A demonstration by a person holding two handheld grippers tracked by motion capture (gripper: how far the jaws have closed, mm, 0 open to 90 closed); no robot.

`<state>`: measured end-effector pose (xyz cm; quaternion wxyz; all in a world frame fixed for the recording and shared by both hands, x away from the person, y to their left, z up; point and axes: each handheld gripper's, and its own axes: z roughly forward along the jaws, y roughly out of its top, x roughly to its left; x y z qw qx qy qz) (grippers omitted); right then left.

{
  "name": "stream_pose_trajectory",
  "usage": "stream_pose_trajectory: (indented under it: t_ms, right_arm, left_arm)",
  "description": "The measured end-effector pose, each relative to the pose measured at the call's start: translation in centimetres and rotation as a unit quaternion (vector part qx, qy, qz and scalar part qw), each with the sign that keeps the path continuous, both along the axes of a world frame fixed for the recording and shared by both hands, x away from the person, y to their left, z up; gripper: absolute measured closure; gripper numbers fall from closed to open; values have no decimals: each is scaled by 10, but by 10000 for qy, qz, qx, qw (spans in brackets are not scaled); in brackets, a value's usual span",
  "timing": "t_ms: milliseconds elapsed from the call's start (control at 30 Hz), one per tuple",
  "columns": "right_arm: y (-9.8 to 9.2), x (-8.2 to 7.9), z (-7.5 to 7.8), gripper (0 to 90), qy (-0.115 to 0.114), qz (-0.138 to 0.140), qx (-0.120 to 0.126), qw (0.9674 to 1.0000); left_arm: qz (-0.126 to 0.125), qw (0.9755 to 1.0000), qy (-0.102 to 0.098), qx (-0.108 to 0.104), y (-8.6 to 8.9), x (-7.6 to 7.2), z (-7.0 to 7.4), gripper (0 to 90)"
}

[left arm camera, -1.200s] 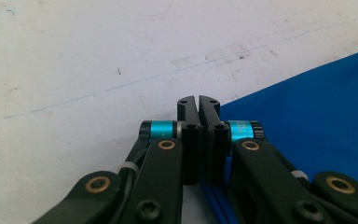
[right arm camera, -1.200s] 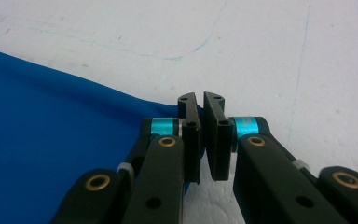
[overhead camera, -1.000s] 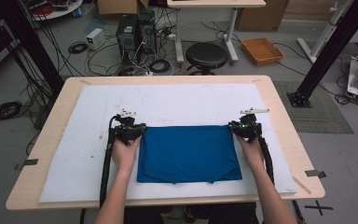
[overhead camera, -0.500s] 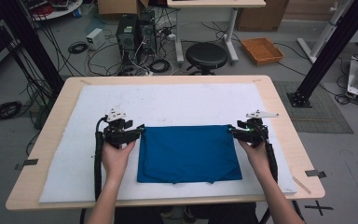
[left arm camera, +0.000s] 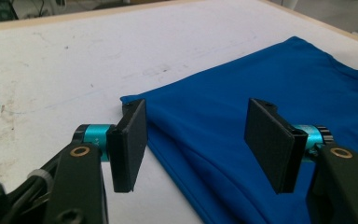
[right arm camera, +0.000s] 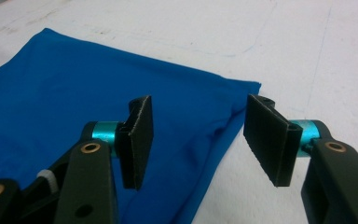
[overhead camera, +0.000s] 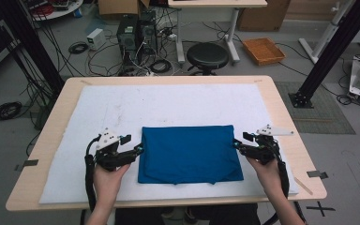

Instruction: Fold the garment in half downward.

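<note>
A folded blue cloth (overhead camera: 190, 152) lies flat in the middle of the white mat (overhead camera: 178, 105). My left gripper (overhead camera: 138, 151) sits just off the cloth's left edge and points right at it. Its jaws have just been opening and stand wide. In the left gripper view the cloth (left arm camera: 270, 84) lies below and beyond the left gripper (left arm camera: 200, 144), untouched by the pads. My right gripper (overhead camera: 236, 143) sits at the cloth's right edge and points left, its jaws likewise just opened. In the right gripper view the cloth's corner (right arm camera: 233, 93) lies beneath the right gripper (right arm camera: 198, 140), not pinched.
The mat covers most of a wooden table (overhead camera: 281, 117). On the floor beyond the far edge stand a black stool (overhead camera: 207, 55), computer cases (overhead camera: 133, 33) with cables, and an orange tray (overhead camera: 264, 50). Bare mat stretches behind the cloth.
Both grippers have opened and let go of the cloth's far corners. Both hands drew back toward the near edge and slightly outward. The cloth stays flat in place.
</note>
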<state>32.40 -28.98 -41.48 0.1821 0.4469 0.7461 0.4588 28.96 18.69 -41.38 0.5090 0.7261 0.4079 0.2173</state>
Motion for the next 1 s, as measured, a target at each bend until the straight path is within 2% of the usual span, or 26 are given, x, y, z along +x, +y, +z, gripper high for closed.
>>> stream_pose_trajectory:
  t_ms: [67, 100, 200, 300, 367, 433, 567, 667, 767, 833, 1000]
  right_arm:
    - [-2, -4, -1, 427, 0, 18, -28, 10000]
    - [-3, -6, -1, 427, 2, 18, -39, 10000]
    - [-6, -12, -2, 427, -77, -15, -23, 10000]
    - [-8, -15, -3, 427, -141, -41, -34, 9999]
    - [-9, -16, -4, 427, -137, -45, -34, 9999]
    - [-10, -17, -5, 427, -172, -46, -28, 9998]
    - [-11, -17, -4, 427, -221, -67, -36, 9997]
    - [-11, -18, -4, 427, -239, -78, -23, 9997]
    - [-12, -18, -4, 427, -255, -82, -62, 9996]
    - [-12, -18, -4, 427, -265, -91, -65, 9996]
    - [-12, -18, -5, 427, -261, -94, -63, 9996]
  left_arm:
    - [-61, 9999, -101, -60, 0, -7, -4, 395]
    - [-114, 9997, -140, -161, 0, -11, -7, 393]
    - [-206, 9990, -74, -401, 1, -20, -10, 392]
    - [-228, 9982, 138, -542, 2, -29, -11, 392]
    - [-240, 9966, 434, -665, 4, -33, -11, 392]
    - [-192, 9954, 592, -732, 6, -38, -12, 395]
    - [64, 9954, 698, -653, 9, -47, -16, 397]
    - [196, 9935, 945, -605, 7, -49, -23, 396]
    - [271, 9924, 1103, -474, 2, -49, -29, 396]
    - [297, 9910, 1210, -485, -1, -48, -31, 396]
    - [462, 9884, 1402, -354, -10, -47, -37, 396]
